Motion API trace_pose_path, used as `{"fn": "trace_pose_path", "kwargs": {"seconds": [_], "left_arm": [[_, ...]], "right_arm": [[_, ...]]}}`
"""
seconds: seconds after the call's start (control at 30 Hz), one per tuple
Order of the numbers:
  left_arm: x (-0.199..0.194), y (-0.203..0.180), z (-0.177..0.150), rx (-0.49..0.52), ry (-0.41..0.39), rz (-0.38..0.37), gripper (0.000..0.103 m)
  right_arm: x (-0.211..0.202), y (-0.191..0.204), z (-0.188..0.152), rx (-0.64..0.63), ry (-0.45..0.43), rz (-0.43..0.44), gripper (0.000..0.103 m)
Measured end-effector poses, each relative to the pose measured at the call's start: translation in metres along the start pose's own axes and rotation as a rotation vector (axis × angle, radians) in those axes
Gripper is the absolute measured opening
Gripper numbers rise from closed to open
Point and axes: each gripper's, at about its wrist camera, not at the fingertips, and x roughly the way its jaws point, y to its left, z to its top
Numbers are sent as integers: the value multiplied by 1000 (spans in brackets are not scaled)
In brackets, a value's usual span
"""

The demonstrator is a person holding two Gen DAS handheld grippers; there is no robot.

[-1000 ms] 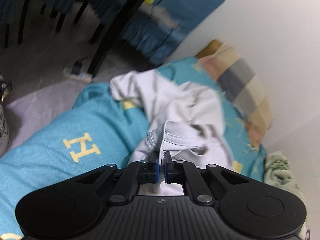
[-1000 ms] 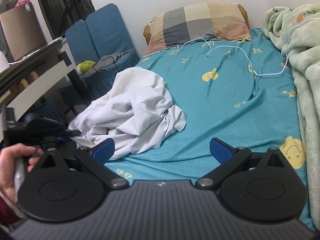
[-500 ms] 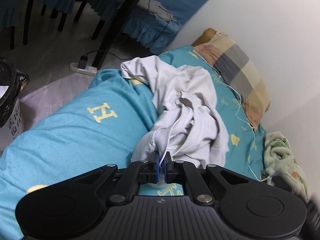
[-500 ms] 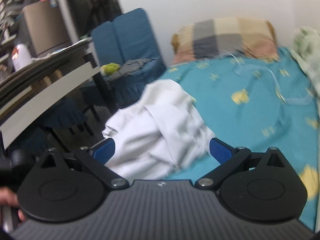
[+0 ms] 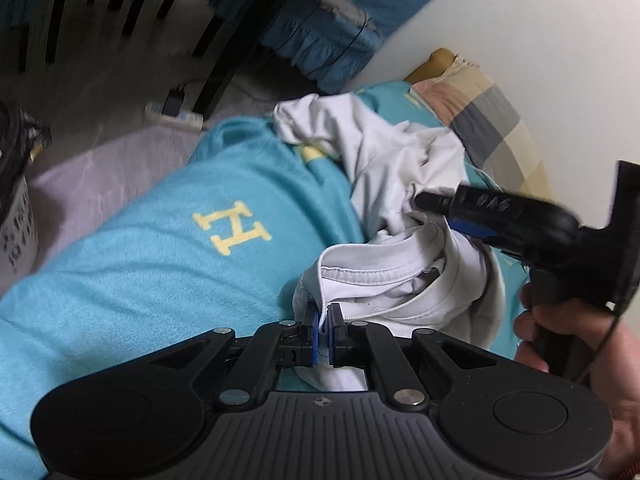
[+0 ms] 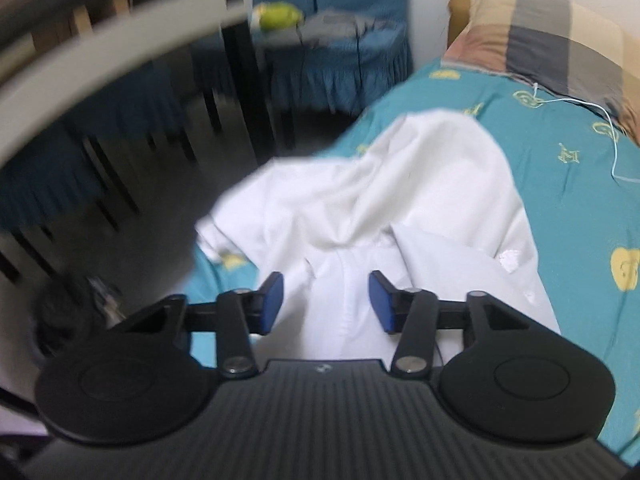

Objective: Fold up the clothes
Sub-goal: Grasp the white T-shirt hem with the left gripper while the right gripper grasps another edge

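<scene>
1. The left gripper (image 5: 323,330) has its jaws pressed together on a hemmed edge of the white shirt (image 5: 404,280); the fabric runs up from between the blue pads (image 5: 315,334).
2. The shirt lies crumpled on the teal sheet (image 5: 168,264), spreading ahead of the left gripper and to its right.
3. The right gripper (image 6: 326,300) has its jaws closing. White cloth lies between the blue pads (image 6: 272,298), but they stand apart from it and do not press on it.
4. In the left wrist view the right gripper (image 5: 436,210) comes in from the right, its tip at the shirt's folds ahead of the left gripper. A hand (image 5: 576,344) holds its grip.
5. Ahead of the right gripper the shirt (image 6: 400,200) bunches into a mound near the bed's left edge.
6. A checked pillow (image 6: 552,36) sits far ahead and to the right, with a thin white cable (image 6: 600,120) trailing from it over the sheet.
7. A blue chair (image 6: 340,40) stands beside the bed, ahead and left of the right gripper.
</scene>
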Motion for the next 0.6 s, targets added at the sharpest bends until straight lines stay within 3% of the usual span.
{"fn": "trace_pose_path", "kwargs": {"seconds": [0.03,0.07,0.23,0.43,0.6], "left_arm": [[3,2,1,-2,3,-3,5],[7,5,2,-4,6,-7,5],[8,3,3,12,-6,-65,5],[-2,-19,-4,103,-9,-192,5],[-27,-47,-25,241,1,-269,5]], "right_arm": [[6,1,-2,-22,19,-36,18],[9,0,-4,-28,28,-71,10],[-30,-19,-17,60,-63,-155,9],[-123,-51,-51,190,-208,-260,8],[-198,-71,-99,359,-270,-248,8]]}}
